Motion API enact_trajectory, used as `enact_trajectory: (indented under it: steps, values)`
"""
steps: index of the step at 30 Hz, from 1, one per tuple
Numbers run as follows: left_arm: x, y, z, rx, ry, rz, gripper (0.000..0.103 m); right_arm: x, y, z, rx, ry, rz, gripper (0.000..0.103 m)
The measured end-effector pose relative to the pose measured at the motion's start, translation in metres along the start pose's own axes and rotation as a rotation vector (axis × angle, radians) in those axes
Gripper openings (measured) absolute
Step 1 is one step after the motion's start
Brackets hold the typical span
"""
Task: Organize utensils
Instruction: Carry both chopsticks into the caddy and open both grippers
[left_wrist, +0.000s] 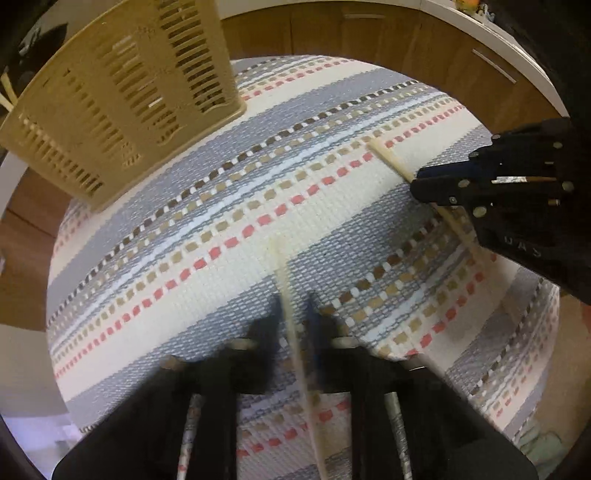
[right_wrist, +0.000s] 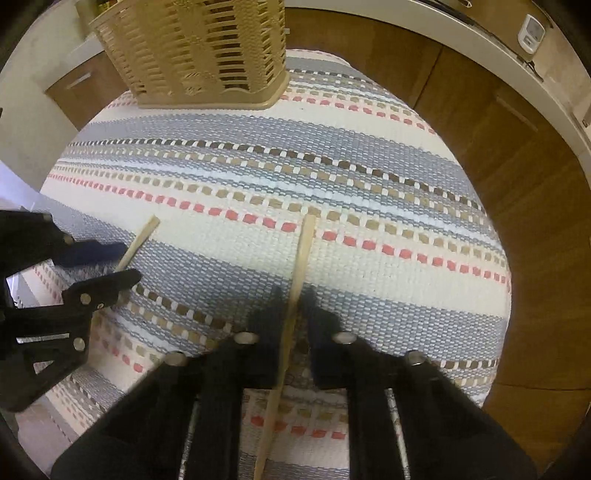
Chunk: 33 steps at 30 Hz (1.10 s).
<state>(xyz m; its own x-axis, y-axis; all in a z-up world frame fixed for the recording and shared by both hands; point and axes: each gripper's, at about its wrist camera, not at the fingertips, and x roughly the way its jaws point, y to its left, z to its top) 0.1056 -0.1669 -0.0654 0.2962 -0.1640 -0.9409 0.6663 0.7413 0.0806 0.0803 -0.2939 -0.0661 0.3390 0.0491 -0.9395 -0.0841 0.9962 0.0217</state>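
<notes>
My left gripper (left_wrist: 293, 306) is shut on a pale wooden chopstick (left_wrist: 282, 273) that runs between its fingers and points forward over the striped mat. My right gripper (right_wrist: 293, 295) is shut on a second chopstick (right_wrist: 304, 247) the same way. Each gripper shows in the other's view: the right one (left_wrist: 421, 181) holds its chopstick (left_wrist: 388, 157) at the right, the left one (right_wrist: 122, 262) holds its chopstick (right_wrist: 138, 240) at the left. A beige slotted utensil basket (left_wrist: 122, 92) stands upright at the far edge of the mat, ahead and left of both grippers; it also shows in the right wrist view (right_wrist: 199, 51).
A woven mat (left_wrist: 221, 206) with grey, cream, red and brown stripes covers a wooden table (right_wrist: 517, 206). A white counter edge (right_wrist: 480, 40) curves round the back, with a small white device (right_wrist: 530, 33) at the far right.
</notes>
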Motion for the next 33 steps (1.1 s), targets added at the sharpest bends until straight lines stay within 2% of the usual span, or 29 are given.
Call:
enact_trajectory:
  steps: [2, 4, 7, 9, 12, 18, 24, 27, 33]
  values:
    - [-0.003, 0.002, -0.002, -0.02, -0.032, 0.0, 0.002, -0.002, -0.003, 0.0, 0.019, -0.011, 0.029, 0.004]
    - [-0.013, 0.007, -0.005, -0.044, -0.098, -0.024, 0.002, -0.009, -0.007, -0.003, 0.036, -0.038, 0.065, 0.004]
    - [-0.04, 0.026, -0.013, -0.112, -0.209, -0.054, 0.002, -0.032, -0.008, -0.01, 0.044, -0.124, 0.11, 0.004]
    - [-0.065, 0.04, -0.021, -0.158, -0.313, -0.084, 0.002, -0.051, -0.01, -0.018, 0.051, -0.201, 0.137, 0.004]
    - [-0.085, 0.047, -0.025, -0.209, -0.394, -0.105, 0.002, -0.073, -0.01, -0.03, 0.059, -0.294, 0.152, 0.004]
    - [-0.127, 0.063, -0.036, -0.28, -0.591, -0.126, 0.002, -0.109, 0.003, -0.024, 0.052, -0.436, 0.192, 0.005]
    - [-0.177, 0.084, -0.023, -0.339, -0.779, -0.075, 0.002, -0.149, 0.009, 0.01, 0.044, -0.61, 0.229, 0.005]
    - [-0.199, 0.096, -0.013, -0.363, -0.869, -0.046, 0.002, -0.162, 0.01, 0.026, 0.041, -0.665, 0.235, 0.005]
    - [-0.231, 0.123, 0.005, -0.392, -1.0, -0.005, 0.002, -0.179, 0.022, 0.069, 0.012, -0.767, 0.221, 0.005]
